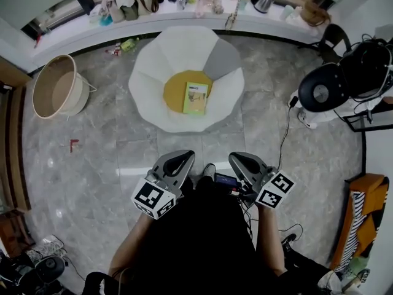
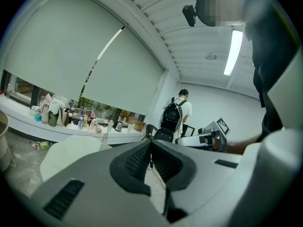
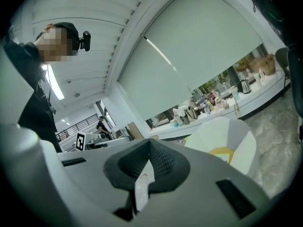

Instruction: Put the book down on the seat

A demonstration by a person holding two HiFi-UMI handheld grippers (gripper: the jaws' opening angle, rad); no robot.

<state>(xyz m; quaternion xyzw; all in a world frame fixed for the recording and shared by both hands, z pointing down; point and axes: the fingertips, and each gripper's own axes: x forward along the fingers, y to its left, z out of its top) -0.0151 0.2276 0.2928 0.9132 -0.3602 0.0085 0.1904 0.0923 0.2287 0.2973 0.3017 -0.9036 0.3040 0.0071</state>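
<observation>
One green book (image 1: 195, 98) lay flat on the yellow seat (image 1: 174, 90) of the single white chair (image 1: 184, 51). The two grippers, left gripper (image 1: 182, 159) and right gripper (image 1: 242, 160), were well apart from it, jaws together and empty. One basket (image 1: 58, 86) stood left of the chair.

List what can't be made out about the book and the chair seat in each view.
- Head view: the cover print on the book is too small to read.
- Left gripper view: the left gripper covers the white chair's seat, so no book shows.
- Right gripper view: only a sliver of the yellow seat cushion shows past the right gripper; no book can be made out.
</observation>
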